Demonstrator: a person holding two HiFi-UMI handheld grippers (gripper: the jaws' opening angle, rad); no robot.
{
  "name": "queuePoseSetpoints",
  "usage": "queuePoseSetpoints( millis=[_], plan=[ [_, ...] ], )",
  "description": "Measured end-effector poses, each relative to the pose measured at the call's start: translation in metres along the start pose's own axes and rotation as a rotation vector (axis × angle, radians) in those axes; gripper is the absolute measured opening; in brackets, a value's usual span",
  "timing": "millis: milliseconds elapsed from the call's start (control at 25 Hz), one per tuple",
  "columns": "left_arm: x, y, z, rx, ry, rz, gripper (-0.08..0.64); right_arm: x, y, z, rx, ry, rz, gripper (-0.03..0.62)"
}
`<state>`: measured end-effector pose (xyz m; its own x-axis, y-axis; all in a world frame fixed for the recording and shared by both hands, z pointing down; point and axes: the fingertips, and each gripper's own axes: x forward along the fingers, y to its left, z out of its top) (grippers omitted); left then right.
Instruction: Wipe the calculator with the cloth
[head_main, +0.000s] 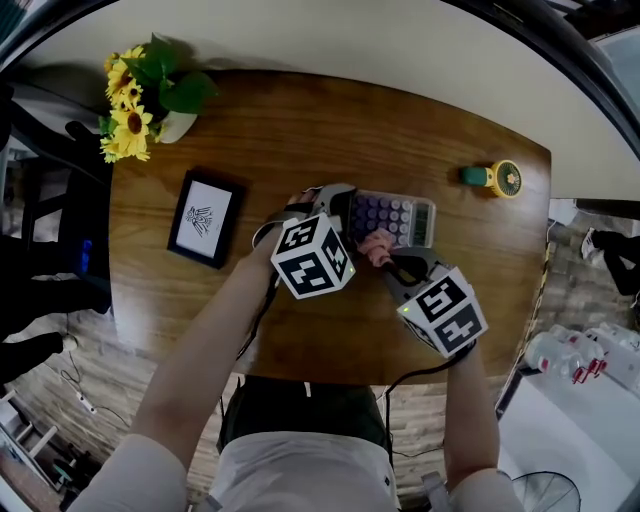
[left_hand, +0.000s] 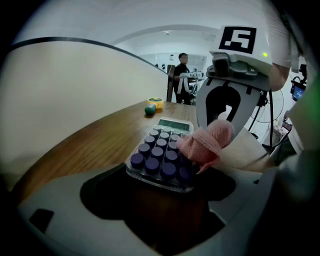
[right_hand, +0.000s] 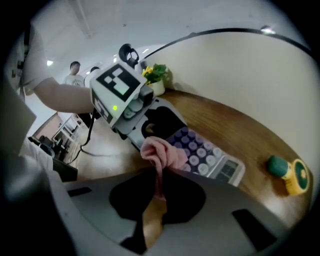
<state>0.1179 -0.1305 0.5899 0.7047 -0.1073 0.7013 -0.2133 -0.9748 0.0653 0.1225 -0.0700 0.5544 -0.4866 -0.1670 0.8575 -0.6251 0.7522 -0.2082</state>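
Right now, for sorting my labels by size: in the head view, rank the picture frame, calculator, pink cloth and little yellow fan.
1. picture frame
2. calculator, partly covered
Last: little yellow fan and pink cloth look alike, so unranked.

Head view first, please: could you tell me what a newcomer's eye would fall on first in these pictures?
The pink cloth, pinched in the right hand-held gripper, is bunched on the purple keys of the calculator at mid-table. The left hand-held gripper holds that calculator's end between its jaws. Yellow sunflowers stand at the far left corner of the wooden table.
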Motion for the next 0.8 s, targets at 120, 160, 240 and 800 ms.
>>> queuePoseSetpoints(
  millis=[120,160,240,800],
  plan=[
    [0.001,-0.001,0.0,0.0,-0.001,-0.003,0.448,-0.02,-0.014,0.024,0.068,-0.109,-0.047,0.035],
    [0.001,-0.002,0.001,0.0,-0.002,-0.003,0.448,-0.025,-0.019,0.037,0.072,-0.152,-0.069,0.035],
    [0.0,-0.001,0.002,-0.001,-0.004,-0.002,0.448,-0.026,-0.026,0.06,0.06,-0.209,-0.101,0.035],
    [0.0,0.0,0.001,0.003,-0.005,-0.003,0.448,0.028,-0.043,0.066,-0.036,-0.102,-0.111,0.035]
  ],
)
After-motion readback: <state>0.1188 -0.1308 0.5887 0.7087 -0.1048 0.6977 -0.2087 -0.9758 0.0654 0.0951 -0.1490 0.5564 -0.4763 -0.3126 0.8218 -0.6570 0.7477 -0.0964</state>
